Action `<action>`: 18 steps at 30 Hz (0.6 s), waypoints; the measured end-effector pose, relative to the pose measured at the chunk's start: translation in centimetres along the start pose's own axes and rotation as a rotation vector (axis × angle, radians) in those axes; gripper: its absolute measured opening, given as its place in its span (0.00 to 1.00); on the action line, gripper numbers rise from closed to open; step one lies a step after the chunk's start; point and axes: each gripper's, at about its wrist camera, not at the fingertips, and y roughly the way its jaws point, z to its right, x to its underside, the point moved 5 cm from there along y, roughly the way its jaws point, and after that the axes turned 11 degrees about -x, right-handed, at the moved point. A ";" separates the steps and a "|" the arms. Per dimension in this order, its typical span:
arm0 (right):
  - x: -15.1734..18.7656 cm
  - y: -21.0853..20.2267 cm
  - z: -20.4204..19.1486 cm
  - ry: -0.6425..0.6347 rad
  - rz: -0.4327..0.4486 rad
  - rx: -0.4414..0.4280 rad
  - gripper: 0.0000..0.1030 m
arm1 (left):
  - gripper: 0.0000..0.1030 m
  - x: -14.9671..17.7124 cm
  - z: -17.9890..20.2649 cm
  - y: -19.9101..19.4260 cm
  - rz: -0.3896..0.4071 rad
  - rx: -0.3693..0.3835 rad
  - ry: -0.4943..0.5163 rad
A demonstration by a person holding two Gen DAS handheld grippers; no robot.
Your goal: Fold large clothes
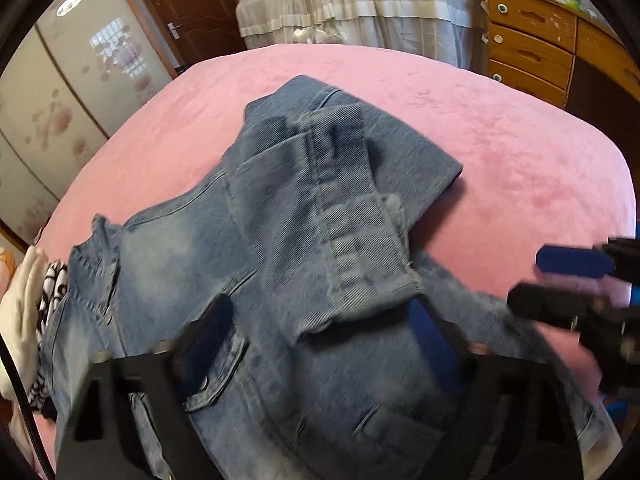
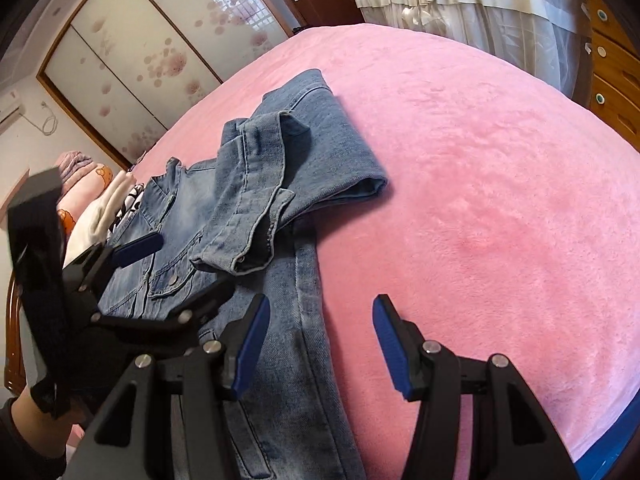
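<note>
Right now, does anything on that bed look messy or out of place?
The denim jacket lies only half folded on the pink bed: one sleeve is flopped crookedly across its front, not flat. Nothing looks torn or spilled.

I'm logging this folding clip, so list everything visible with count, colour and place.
denim jacket: one, blue, partly folded on the bed.
bed cover: one, pink, under the jacket.
other clothes: small pile, white and black-white, beside the jacket collar.
wardrobe: one, floral sliding doors, beyond the bed.
drawers: one unit, wooden, far right.
left gripper: one, black with blue pads, open over the jacket.
right gripper: one, same colours, open at the jacket's edge.
</note>
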 end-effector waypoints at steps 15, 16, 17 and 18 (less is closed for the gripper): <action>-0.1 -0.2 -1.9 -0.054 -0.002 -0.002 0.52 | 0.10 0.2 -18.8 -5.0 0.078 0.002 -0.632; -0.1 0.0 -2.2 -0.059 -0.003 -0.005 0.52 | 0.09 1.5 -20.3 -4.8 0.061 -0.013 -0.673; 0.0 0.1 -2.5 -0.064 -0.005 -0.009 0.52 | 0.08 3.1 -21.7 -4.2 0.031 -0.026 -0.720; 0.0 0.4 -2.8 -0.070 -0.011 -0.013 0.52 | 0.08 4.9 -23.0 -3.3 -0.013 -0.024 -0.778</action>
